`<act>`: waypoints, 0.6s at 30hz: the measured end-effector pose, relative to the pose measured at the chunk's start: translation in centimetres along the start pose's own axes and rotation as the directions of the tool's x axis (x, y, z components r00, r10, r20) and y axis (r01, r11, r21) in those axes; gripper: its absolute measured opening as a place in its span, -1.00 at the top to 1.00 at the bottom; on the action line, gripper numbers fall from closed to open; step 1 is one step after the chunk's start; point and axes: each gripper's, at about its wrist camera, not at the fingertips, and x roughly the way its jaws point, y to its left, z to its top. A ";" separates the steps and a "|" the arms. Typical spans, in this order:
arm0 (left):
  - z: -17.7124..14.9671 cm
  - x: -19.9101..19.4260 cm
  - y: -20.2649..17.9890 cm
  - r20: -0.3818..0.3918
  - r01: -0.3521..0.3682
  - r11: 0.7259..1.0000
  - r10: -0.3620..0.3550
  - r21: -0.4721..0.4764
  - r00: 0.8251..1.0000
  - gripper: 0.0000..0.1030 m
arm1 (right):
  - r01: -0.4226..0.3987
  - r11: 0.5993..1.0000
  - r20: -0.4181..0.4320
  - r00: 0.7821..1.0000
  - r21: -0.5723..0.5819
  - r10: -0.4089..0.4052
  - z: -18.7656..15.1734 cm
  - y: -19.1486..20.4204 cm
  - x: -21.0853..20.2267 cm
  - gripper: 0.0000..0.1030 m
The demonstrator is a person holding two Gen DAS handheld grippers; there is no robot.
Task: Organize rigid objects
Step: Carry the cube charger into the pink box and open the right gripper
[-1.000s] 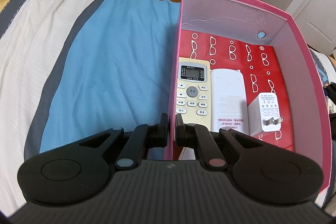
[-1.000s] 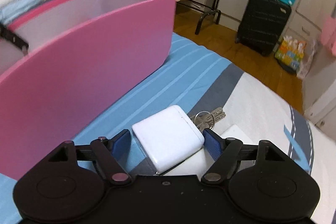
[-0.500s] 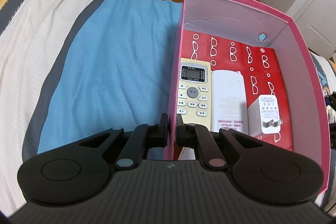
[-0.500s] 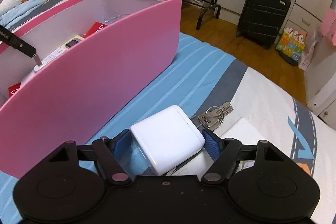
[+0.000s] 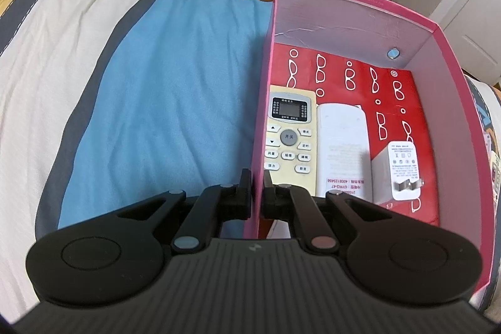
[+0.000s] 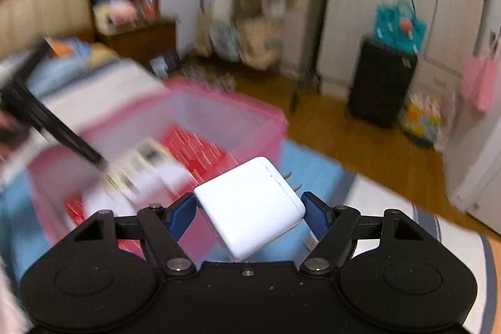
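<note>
My right hand-held gripper pinched the white charger cornerwise above the pink box; I feared it might twist free. My left hand-held gripper clamped the box wall.

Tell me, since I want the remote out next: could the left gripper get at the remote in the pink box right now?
Probably not: the left gripper is shut on the pink box wall. The remote lies uncovered just inside, so it would have to let go first.

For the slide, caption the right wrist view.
Right gripper carries a white charger toward the pink box.
</note>
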 end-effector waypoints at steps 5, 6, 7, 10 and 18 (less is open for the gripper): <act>-0.2 -0.1 -0.1 0.002 0.002 1.000 -0.002 0.007 1.000 0.92 | -0.122 0.987 -0.020 0.992 -0.102 0.121 2.4 5.1 -1.7 -0.51; -0.2 -0.1 0.0 0.002 0.006 1.000 -0.006 0.004 1.000 0.92 | -0.144 0.983 -0.069 0.988 -0.111 0.137 2.7 6.0 -1.4 -0.51; -0.2 -0.2 0.1 0.001 0.010 1.000 -0.010 0.001 1.000 0.91 | -0.167 0.980 -0.138 0.979 -0.106 0.151 2.9 6.7 -0.5 -0.51; -0.2 -0.2 0.1 0.004 0.009 1.000 -0.009 0.003 1.000 0.91 | -0.168 0.977 -0.270 0.954 -0.134 0.127 3.2 8.2 2.0 -0.51; -0.2 -0.2 0.7 0.002 0.032 0.999 -0.032 -0.003 0.999 0.90 | -0.150 0.947 -0.452 0.892 -0.284 0.005 3.3 9.3 7.6 -0.51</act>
